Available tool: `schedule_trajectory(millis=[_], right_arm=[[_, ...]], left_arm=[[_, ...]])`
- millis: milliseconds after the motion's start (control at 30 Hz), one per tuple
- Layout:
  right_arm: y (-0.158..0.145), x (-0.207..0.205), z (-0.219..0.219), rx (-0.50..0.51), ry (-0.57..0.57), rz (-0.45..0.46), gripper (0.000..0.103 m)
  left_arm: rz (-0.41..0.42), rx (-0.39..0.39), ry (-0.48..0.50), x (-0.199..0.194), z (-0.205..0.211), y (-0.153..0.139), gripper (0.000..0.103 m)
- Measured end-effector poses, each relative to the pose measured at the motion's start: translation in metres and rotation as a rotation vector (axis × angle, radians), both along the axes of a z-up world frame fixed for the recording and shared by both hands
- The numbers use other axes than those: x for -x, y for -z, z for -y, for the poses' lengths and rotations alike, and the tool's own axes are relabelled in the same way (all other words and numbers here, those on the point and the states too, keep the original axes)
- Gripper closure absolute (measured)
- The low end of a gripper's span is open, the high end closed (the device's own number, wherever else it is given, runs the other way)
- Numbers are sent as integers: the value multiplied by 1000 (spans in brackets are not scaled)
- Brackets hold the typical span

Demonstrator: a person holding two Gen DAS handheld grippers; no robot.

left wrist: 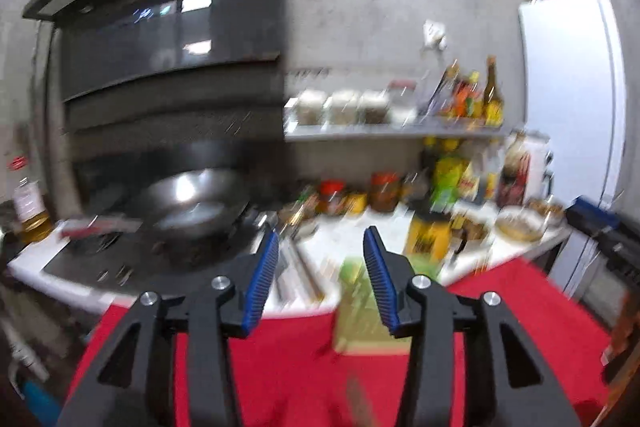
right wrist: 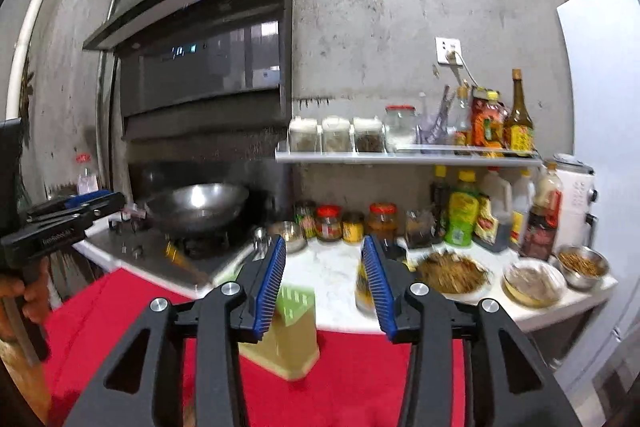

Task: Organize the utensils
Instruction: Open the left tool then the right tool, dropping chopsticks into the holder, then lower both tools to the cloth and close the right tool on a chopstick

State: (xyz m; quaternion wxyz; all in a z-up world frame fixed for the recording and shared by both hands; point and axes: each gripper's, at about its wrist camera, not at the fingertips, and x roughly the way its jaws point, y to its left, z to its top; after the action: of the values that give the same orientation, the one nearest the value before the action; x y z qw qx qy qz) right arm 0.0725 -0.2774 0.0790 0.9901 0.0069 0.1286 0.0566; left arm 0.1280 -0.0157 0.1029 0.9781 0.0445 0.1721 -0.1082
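A tan utensil holder with a green slotted top (right wrist: pixel 294 331) stands on the red cloth (right wrist: pixel 120 311); it also shows in the left wrist view (left wrist: pixel 360 311), blurred. My right gripper (right wrist: pixel 325 283) is open and empty above and behind the holder. My left gripper (left wrist: pixel 321 279) is open and empty, with the holder just behind its right finger. The left gripper also shows at the left edge of the right wrist view (right wrist: pixel 76 211). A blurred utensil lies on the white counter (left wrist: pixel 304 275).
A steel wok (right wrist: pixel 198 205) sits on the stove at the left under the range hood. Jars, sauce bottles and a wall shelf (right wrist: pixel 404 157) line the back. A plate of food (right wrist: pixel 452 273) and metal bowls (right wrist: pixel 580 265) sit at the right, beside a white fridge.
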Motion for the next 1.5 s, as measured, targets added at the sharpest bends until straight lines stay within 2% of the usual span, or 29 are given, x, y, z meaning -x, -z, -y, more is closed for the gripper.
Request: schedule_trajectory(millis=[167,300,433,600,733,767,800,900,1167,1333,1500], right_arm=[[52,39,-12,14,-15,-109,61],[94,62,-29,33,-24,-187,60],[124,74,-49,15,-54,-258,60],[151,67,-81,18,-107,-346,60],[162,55,-103,26,-147,-398,63],[164,50,-111,28,-160,-411,65],[166,45,-118,33,-168,-423,73],[173,32,-134,58,-182,-461,82],[195,5,-157,79,-177,-568,88],[198,-1,-160,79,-186,-591,89],[201,-9,-167,120,-167,-615,89]], left_arm=[[-112,-36,-31,49,-28,61,59],[-195,-28,-55,76,-47,105,59],[-261,-29,-90,92,-62,142,59],[-324,-25,-127,94,-77,173,59],[-340,-28,-134,93,-87,182,59],[-336,-33,-138,91,-89,182,59],[-331,-39,-142,90,-91,183,59],[-329,-33,-148,86,-96,186,59],[-318,-9,-145,78,-106,186,59],[-320,4,-140,75,-108,186,59],[-329,4,-136,74,-107,187,59]])
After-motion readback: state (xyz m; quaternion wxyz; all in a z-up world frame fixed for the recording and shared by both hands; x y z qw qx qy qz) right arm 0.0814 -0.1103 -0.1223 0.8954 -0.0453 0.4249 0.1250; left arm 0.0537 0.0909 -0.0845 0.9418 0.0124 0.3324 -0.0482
